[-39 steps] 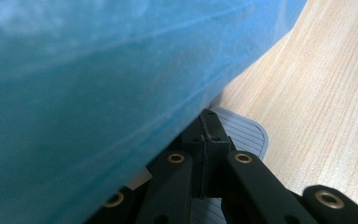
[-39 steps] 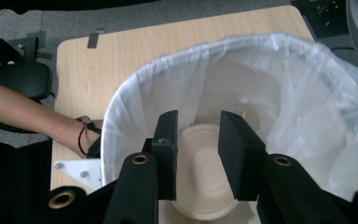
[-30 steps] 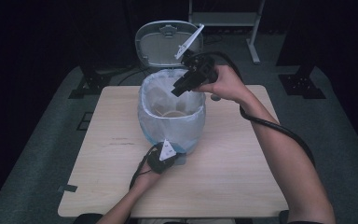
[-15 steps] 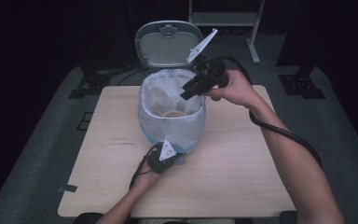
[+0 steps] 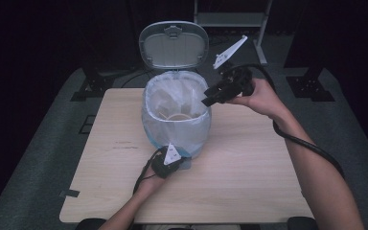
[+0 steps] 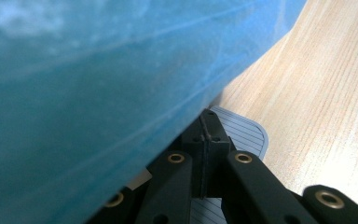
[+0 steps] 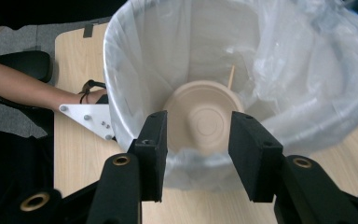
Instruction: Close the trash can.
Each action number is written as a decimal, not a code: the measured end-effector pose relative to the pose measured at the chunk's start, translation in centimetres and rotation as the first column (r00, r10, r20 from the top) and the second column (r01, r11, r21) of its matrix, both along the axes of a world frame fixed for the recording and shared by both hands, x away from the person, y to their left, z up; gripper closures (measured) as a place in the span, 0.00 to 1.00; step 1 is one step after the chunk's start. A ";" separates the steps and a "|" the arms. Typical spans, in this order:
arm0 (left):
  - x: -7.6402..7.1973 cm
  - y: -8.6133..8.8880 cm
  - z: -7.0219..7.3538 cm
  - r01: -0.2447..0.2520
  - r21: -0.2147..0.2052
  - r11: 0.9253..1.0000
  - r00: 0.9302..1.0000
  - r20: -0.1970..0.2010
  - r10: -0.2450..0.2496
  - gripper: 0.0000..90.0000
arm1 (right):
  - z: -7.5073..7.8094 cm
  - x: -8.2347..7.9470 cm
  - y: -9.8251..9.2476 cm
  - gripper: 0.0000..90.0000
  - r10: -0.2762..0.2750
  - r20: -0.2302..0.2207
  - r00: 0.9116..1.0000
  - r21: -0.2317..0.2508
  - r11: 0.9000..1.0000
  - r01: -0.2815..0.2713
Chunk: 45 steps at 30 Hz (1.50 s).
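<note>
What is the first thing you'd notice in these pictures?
A small bin lined with a clear bag stands mid-table, its lid flipped up behind it. A beige bowl lies at the bottom. The right gripper hangs open above the rim, while the left gripper is shut, low at the bin's pedal.

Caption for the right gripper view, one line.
Open right gripper hovers above the lined bin, a beige bowl lying inside.
</note>
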<state>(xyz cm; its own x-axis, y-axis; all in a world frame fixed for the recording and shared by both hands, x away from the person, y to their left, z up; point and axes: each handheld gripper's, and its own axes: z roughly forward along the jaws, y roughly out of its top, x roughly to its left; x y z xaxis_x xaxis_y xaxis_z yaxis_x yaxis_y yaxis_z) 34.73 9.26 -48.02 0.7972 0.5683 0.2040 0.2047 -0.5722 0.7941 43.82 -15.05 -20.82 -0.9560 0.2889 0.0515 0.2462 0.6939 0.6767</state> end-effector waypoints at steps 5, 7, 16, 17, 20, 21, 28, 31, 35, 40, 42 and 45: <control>0.0 0.0 0.0 -0.002 0.001 1.000 1.000 -0.001 0.002 1.00 | -0.5 -0.2 -1.8 0.61 -0.029 -0.011 1.000 0.009 1.000 0.029; 0.0 0.0 0.0 -0.001 0.000 1.000 1.000 0.000 0.001 1.00 | -0.7 -0.2 -2.6 0.59 -0.041 -0.014 0.999 0.015 0.999 0.041; -0.1 0.1 0.3 0.002 0.001 1.000 1.000 -0.012 -0.002 0.99 | -2.5 -0.6 -6.4 0.55 -0.096 -0.048 0.994 0.052 0.994 0.099; -0.1 0.2 0.7 0.025 0.007 1.000 0.999 -0.036 -0.025 0.92 | -2.9 -0.7 -6.9 0.54 -0.105 -0.055 0.993 0.055 0.993 0.108; -1.0 0.3 1.6 0.023 -0.015 1.000 0.999 -0.046 -0.024 0.81 | -4.3 -0.8 -8.3 0.51 -0.134 -0.076 0.988 0.069 0.988 0.139; -1.3 0.5 2.1 0.028 -0.031 0.999 0.998 -0.055 -0.030 0.81 | -4.8 -0.8 -8.8 0.51 -0.140 -0.080 0.987 0.079 0.986 0.147; -2.8 3.0 4.0 0.042 -0.034 0.999 0.996 -0.073 -0.045 0.71 | -8.2 -1.6 -11.3 0.47 -0.198 -0.090 0.976 0.085 0.975 0.206; -3.0 4.8 4.1 0.013 -0.062 0.998 0.996 -0.091 -0.018 0.68 | -9.5 -2.0 -12.1 0.44 -0.220 -0.085 0.972 0.094 0.969 0.227; -3.0 7.1 4.0 -0.049 -0.077 0.996 0.994 -0.106 0.040 0.63 | -11.2 -2.7 -13.0 0.41 -0.246 -0.088 0.965 0.103 0.962 0.254; -3.3 9.4 4.2 -0.091 -0.089 0.992 0.990 -0.116 0.080 0.59 | -13.3 -3.4 -14.0 0.37 -0.280 -0.103 0.955 0.093 0.953 0.289; -3.6 10.3 4.3 -0.105 -0.089 0.990 0.989 -0.115 0.094 0.56 | -14.0 -3.8 -14.5 0.37 -0.287 -0.103 0.952 0.096 0.950 0.297; -3.8 11.5 4.3 -0.138 -0.099 0.985 0.985 -0.119 0.126 0.52 | -14.8 -4.4 -15.1 0.36 -0.296 -0.111 0.949 0.102 0.946 0.307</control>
<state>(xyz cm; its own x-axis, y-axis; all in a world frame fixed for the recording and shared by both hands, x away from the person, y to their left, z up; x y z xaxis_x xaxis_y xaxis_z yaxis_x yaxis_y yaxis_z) 30.92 20.74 -43.67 0.7277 0.6840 0.0501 0.3640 -0.4471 0.8171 39.47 -30.10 -35.67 -0.8146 0.5492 0.1866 0.4971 0.4954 0.7124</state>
